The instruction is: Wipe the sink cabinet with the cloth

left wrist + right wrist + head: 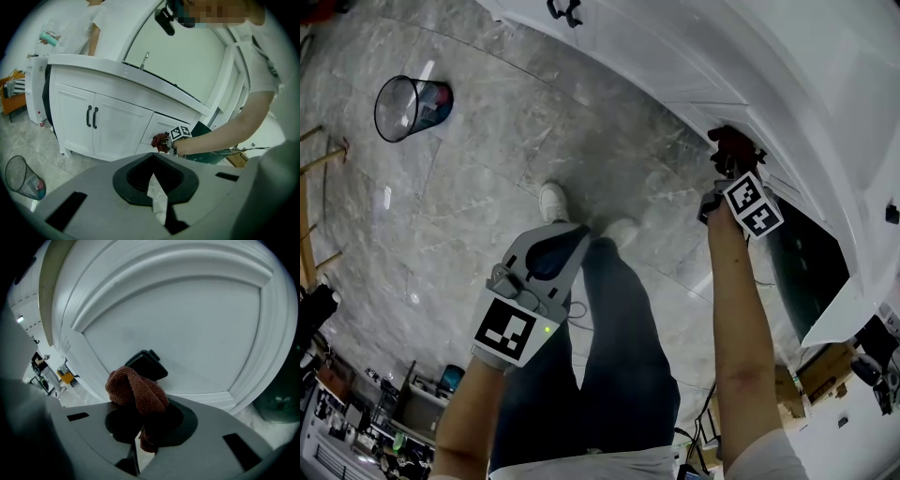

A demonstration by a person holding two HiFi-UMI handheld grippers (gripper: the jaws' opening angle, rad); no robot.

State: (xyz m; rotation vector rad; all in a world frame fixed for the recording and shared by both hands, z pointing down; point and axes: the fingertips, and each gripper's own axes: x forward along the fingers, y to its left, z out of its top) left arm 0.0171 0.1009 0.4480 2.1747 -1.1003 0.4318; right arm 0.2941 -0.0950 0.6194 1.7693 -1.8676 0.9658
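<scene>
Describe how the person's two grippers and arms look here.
The left gripper and right gripper have grey bodies with a black recess round the jaws. Each bears a black-and-white marker cube; a green light glows by the left one. Forearms are bare; the right arm shows a short white sleeve.

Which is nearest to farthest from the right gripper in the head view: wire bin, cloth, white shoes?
1. Cloth, held by the right gripper, by the cabinet.
2. White shoes, below and to its left.
3. Wire bin, far left of the view.
</scene>
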